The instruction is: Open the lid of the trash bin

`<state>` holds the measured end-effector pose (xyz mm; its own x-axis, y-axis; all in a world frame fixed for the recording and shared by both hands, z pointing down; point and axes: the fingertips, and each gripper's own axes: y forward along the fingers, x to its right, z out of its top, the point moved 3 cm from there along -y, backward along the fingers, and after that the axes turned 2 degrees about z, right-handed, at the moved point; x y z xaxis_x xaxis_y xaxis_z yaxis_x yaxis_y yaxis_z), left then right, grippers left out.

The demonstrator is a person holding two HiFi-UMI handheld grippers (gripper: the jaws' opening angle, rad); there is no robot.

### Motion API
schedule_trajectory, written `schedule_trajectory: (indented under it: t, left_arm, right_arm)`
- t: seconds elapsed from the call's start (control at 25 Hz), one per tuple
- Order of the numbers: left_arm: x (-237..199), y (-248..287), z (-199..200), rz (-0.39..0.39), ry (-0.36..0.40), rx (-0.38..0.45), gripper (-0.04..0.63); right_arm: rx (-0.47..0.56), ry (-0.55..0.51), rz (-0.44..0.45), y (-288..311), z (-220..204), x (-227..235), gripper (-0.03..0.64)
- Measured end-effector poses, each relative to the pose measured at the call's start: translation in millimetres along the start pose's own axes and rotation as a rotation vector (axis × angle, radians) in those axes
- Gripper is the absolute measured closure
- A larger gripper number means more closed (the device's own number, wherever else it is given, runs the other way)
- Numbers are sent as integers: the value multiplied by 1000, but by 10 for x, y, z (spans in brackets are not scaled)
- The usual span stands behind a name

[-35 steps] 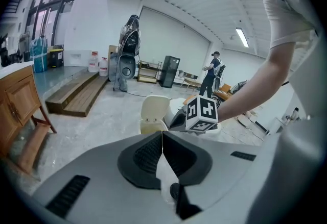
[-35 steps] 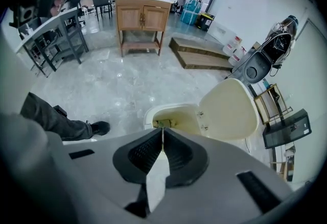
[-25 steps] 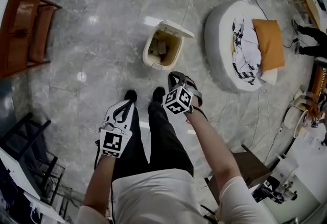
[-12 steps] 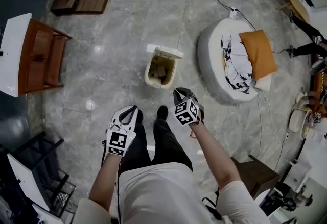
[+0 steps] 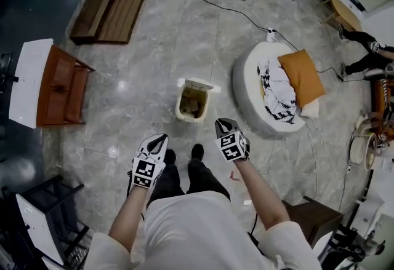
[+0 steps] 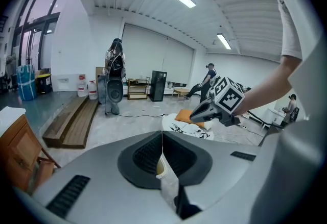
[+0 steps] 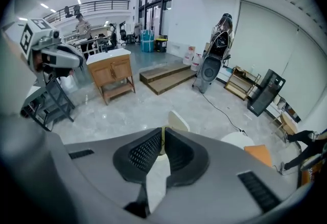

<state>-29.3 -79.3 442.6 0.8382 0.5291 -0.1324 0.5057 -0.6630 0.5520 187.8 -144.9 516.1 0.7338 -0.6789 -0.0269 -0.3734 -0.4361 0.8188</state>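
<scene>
Overhead, the bin (image 5: 193, 103) stands mid-floor (image 5: 154, 59), just ahead of the shoes (image 5: 197, 152), with its lid (image 5: 198, 85) raised at the far edge. The left gripper (image 5: 159, 139) and right gripper (image 5: 223, 122) hang short of it. Only their own views show each pair of jaws pressed together, empty.

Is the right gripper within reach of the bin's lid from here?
Probably not yet: the right gripper hangs above the feet, while the trash bin stands on the floor beyond them, lid already up. Nothing blocks the way; stepping closer should do.
</scene>
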Motion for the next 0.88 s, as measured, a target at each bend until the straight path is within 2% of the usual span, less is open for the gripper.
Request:
schedule_trajectory:
  t: [0.32,0.56,0.76,0.88]
  left_arm:
    - [-53,-185,357,12,-2,60,577]
    - [-114,-261,619,7,13,101,577]
    - [-205,-317,832,14,-28,140,577]
    - [-245,-365,969,17,-14,170,577]
  right_arm:
    - [108,72,-25,-592,200,106,583]
    - [180,77,-64,-945,368,238,583]
    - [264,110,-81,-1208,433,320,583]
    - [298,130,-95,-1368,449,334,583]
